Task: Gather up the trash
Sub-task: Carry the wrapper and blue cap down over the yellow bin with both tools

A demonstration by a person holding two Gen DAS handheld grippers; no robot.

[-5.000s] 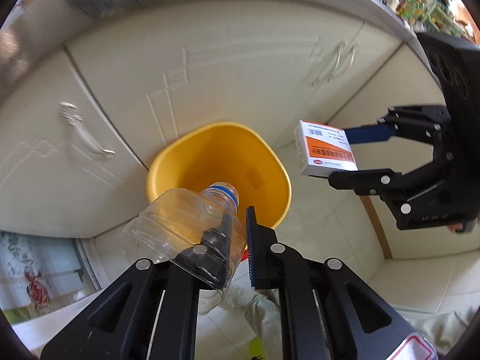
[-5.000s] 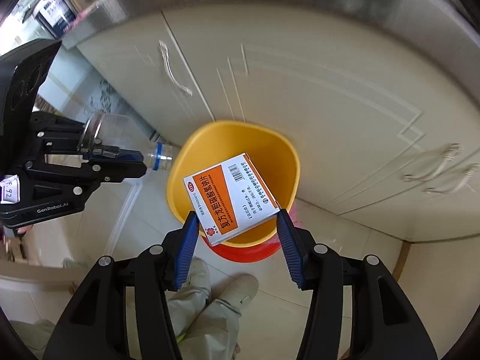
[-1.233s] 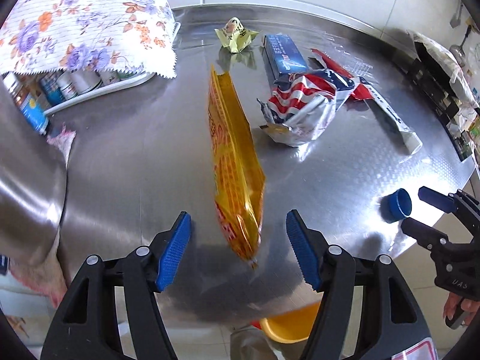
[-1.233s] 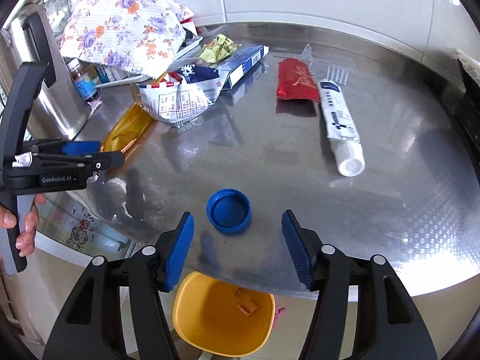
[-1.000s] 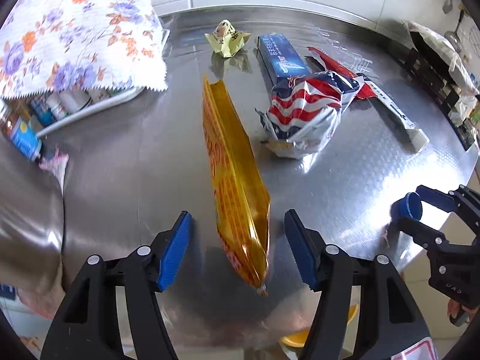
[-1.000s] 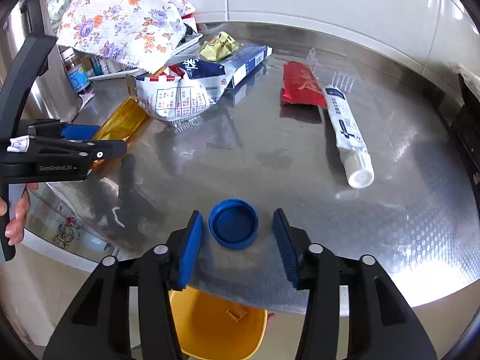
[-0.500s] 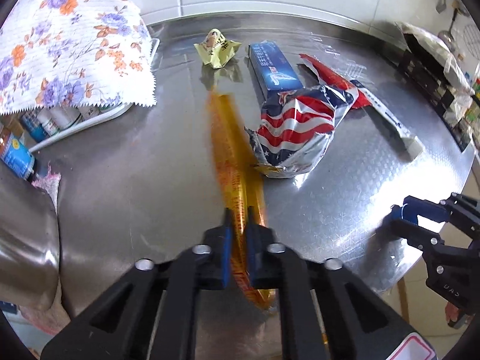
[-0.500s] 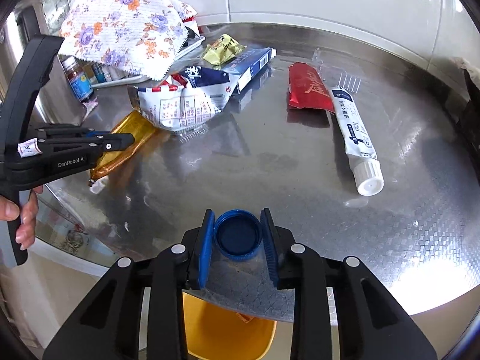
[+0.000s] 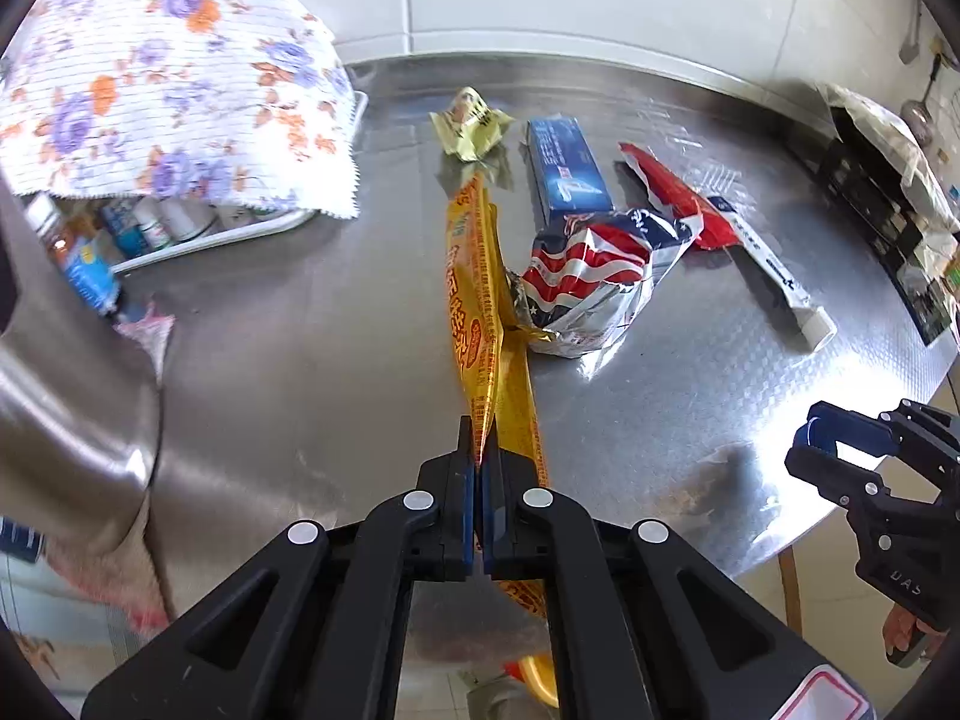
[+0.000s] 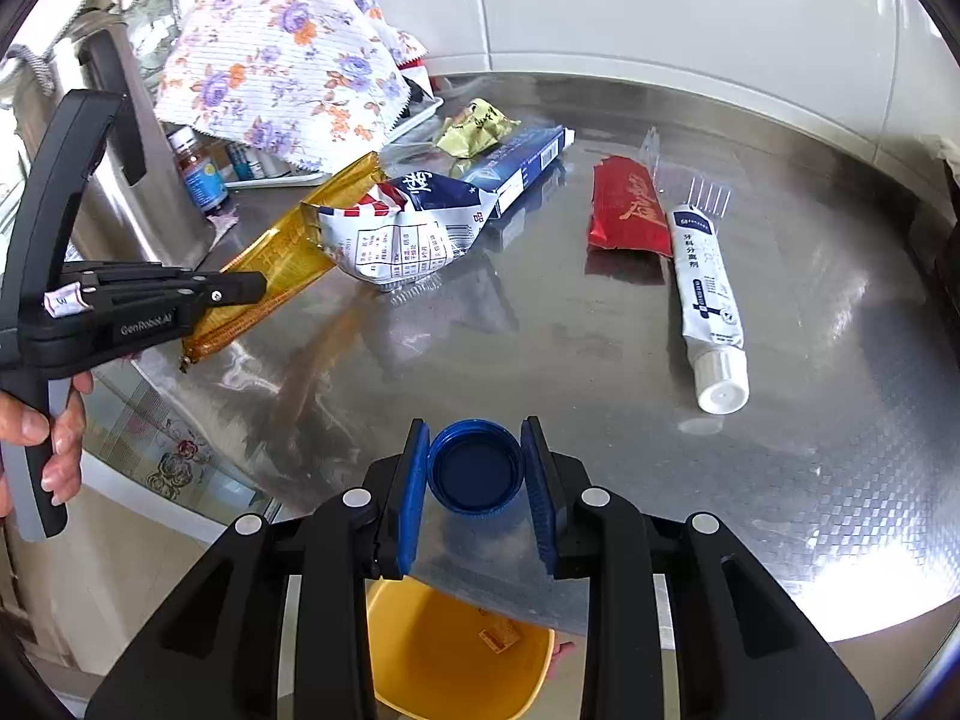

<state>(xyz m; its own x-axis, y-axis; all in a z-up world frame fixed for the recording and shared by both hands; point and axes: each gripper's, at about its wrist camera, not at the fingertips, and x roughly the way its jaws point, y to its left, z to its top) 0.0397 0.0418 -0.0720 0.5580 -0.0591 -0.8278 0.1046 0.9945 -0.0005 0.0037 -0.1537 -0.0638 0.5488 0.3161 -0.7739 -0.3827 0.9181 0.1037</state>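
My left gripper (image 9: pixel 479 450) is shut on a long yellow snack wrapper (image 9: pixel 477 294), lifted off the steel counter (image 9: pixel 300 330) near its front edge; it also shows in the right wrist view (image 10: pixel 282 264). My right gripper (image 10: pixel 475 468) is shut on a blue bottle cap (image 10: pixel 474 468) at the counter's front edge, also seen in the left wrist view (image 9: pixel 810 429). The yellow bin (image 10: pixel 456 654) stands on the floor below the right gripper, with a small box inside.
On the counter lie a flag-print foil bag (image 9: pixel 594 276), a blue toothpaste box (image 9: pixel 567 171), a crumpled yellow wrapper (image 9: pixel 471 123), a red packet (image 10: pixel 627 213), a toothpaste tube (image 10: pixel 708 300) and a clear plastic fork (image 10: pixel 708 195). A floral cloth (image 9: pixel 168 84) covers a tray of bottles; a steel kettle (image 10: pixel 108 138) stands left.
Both grippers have closed: the left on the yellow wrapper, the right on the blue cap. The wrapper is now lifted and tilted off the counter.
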